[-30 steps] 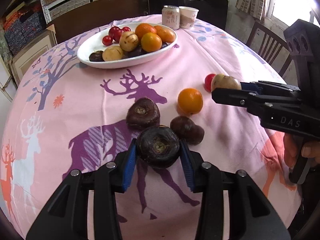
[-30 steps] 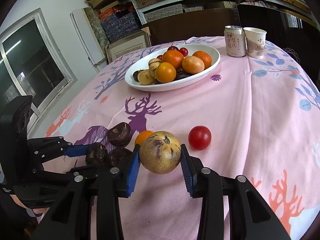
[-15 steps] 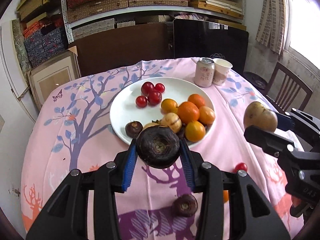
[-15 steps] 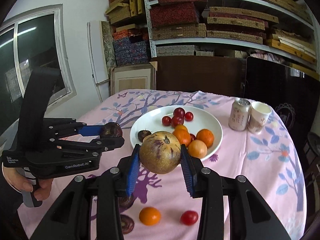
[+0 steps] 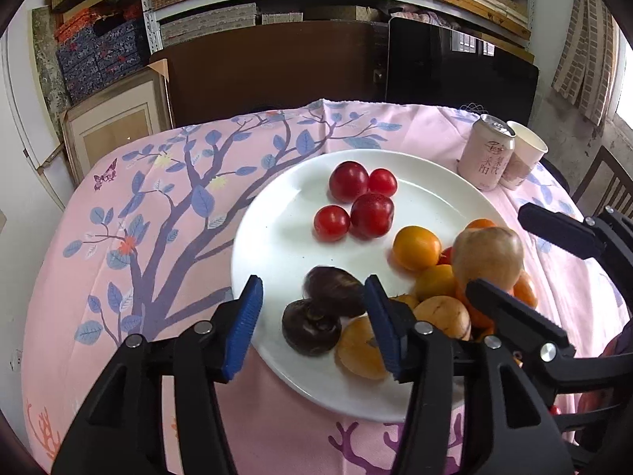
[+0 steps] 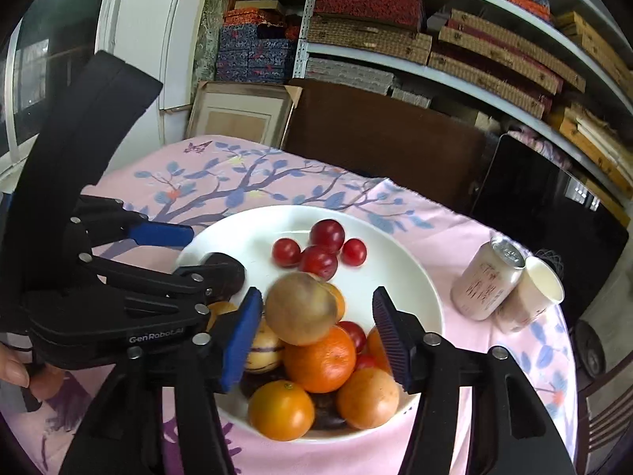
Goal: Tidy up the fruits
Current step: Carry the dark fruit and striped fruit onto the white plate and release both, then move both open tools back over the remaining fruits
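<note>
The white plate [image 5: 277, 213] sits on the pink-clothed bench [image 5: 158, 206]; it holds red plums [image 5: 348, 181], oranges [image 6: 319, 354], pale yellow fruit and two dark round fruits [image 5: 311, 326]; the left tool [image 5: 312, 326] has just been opening and stands wide over the dark pair, touching neither; the right tool [image 6: 317, 336] has likewise just been opening, its tan fruit [image 6: 300, 308] blurred between the pads, over the heap; only the right view shows fingers [image 6: 16, 374] on the left handle; a can [image 5: 487, 152] and paper cup [image 5: 524, 154] stand beside the plate.

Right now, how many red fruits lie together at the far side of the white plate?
4, in one cluster on the white plate. More red fruits sit partly hidden among the oranges.
</note>
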